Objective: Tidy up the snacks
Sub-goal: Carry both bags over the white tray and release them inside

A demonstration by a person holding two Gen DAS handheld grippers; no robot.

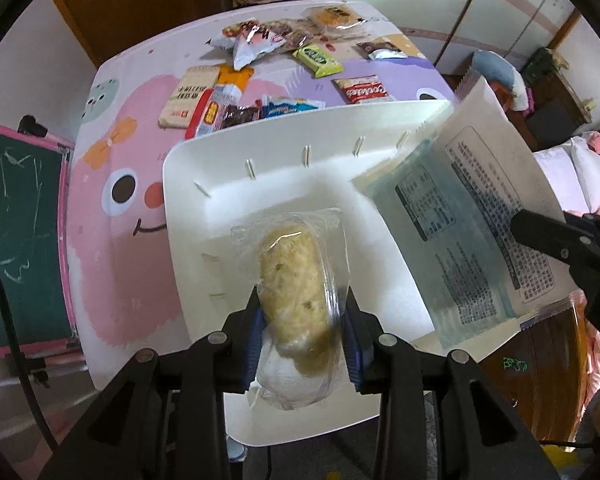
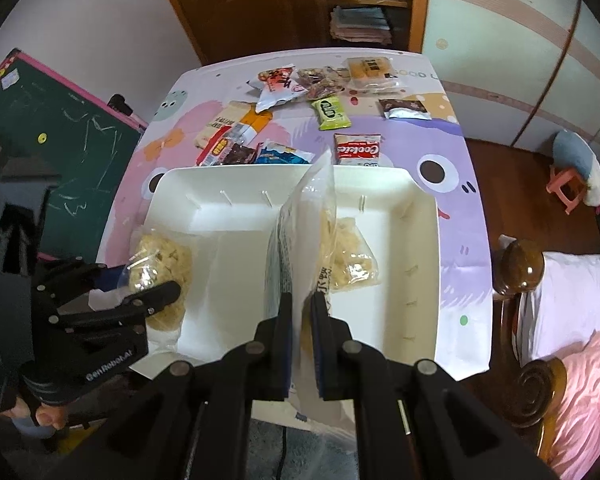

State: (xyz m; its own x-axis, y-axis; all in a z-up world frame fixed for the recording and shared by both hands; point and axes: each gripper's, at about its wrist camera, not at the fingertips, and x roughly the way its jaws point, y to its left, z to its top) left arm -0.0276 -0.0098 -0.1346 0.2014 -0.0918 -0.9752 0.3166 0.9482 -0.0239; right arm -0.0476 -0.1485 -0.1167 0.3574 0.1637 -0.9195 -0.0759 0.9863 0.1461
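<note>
**2 grippers, 2 wrapped snacks over 1 white tray**

The left gripper pinches 1 clear-wrapped yellow pastry low over the left side of the white tray. The right gripper squeezes 1 large printed snack bag edge-on above the tray's middle. About 10 loose snack packets, including 1 red cookie packet and 1 green packet, lie on the cartoon tablecloth beyond the tray.

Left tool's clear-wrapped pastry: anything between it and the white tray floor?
Nothing visible. The left tool holds the clear-wrapped yellow pastry over the white plastic tray; the floor beneath looks bare. The large printed snack bag in the right tool hangs beside it, apart.
</note>
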